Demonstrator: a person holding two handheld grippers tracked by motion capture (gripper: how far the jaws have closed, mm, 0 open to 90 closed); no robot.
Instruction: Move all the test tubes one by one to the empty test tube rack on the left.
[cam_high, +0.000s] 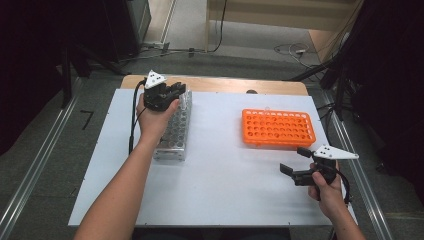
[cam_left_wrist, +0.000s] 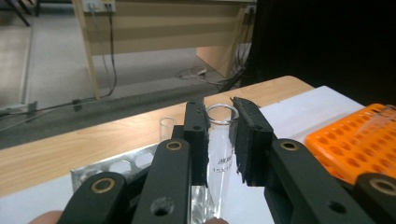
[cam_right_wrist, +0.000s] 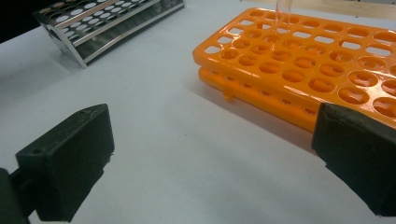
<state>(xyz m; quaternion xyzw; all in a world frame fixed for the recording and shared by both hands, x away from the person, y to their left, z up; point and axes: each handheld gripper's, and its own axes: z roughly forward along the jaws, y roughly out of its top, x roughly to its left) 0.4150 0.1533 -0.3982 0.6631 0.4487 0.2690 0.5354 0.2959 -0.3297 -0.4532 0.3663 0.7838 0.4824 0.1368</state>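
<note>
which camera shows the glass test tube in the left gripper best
The left gripper view: the test tube stands upright, clamped between the left gripper's fingers. In the high view the tube is a faint sliver.

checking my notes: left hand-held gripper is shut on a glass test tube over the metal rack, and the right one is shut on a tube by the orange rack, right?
Not quite. The right hand-held gripper is open and holds nothing, as the right gripper view shows, near the orange rack. The left hand-held gripper is indeed shut on the glass test tube over the metal rack.
</note>
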